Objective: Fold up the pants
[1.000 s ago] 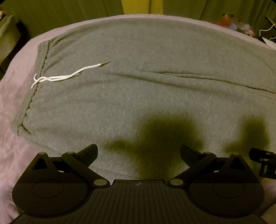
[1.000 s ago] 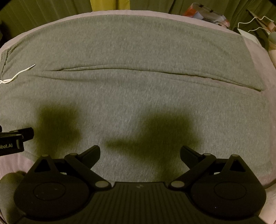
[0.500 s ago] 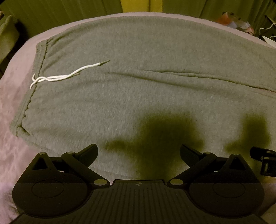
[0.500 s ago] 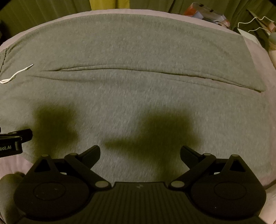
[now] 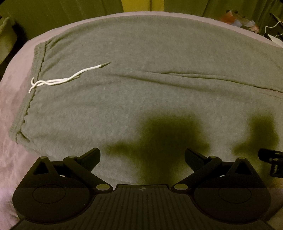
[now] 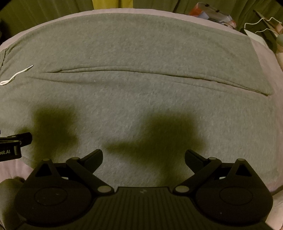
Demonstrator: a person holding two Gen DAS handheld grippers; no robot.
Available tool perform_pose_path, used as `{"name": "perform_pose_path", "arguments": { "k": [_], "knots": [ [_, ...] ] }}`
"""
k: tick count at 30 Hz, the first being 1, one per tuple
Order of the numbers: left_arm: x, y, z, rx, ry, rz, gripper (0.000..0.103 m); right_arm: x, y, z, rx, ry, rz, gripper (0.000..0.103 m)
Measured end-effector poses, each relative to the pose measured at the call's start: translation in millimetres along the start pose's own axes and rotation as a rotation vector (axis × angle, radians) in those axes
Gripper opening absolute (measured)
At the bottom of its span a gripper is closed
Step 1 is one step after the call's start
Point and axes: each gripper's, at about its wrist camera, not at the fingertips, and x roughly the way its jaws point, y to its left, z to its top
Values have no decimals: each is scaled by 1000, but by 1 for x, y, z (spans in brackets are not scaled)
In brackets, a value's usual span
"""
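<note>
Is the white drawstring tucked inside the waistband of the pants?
No, the drawstring lies loose on top of the pants.

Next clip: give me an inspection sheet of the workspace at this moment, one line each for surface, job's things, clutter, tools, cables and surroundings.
Surface: a mauve sheet covers the bed, bare along the left and near edges.
Job's things: grey pants lie spread flat, waistband to the left, legs to the right; white drawstring lies loose on the front.
Clutter: red and grey items sit beyond the far right corner, too blurred to identify.
Tools: left tool and right tool are both open, above the pants' near edge, holding nothing.
Cables: a white cord at the far right.
Surroundings: green curtains behind the bed.
</note>
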Motion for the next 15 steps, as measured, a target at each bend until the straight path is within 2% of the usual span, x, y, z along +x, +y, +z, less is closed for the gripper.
{"name": "perform_pose_path", "arguments": {
  "k": [7, 12, 15],
  "knots": [
    [6, 6, 6, -18, -3, -7, 103, 8, -2, 5, -9, 20, 10, 99],
    [10, 14, 14, -51, 7, -46, 103, 12, -9, 9, -9, 15, 26, 99],
    [7, 16, 17, -40, -43, -40, 103, 11, -11, 14, -2, -4, 44, 99]
  ]
}}
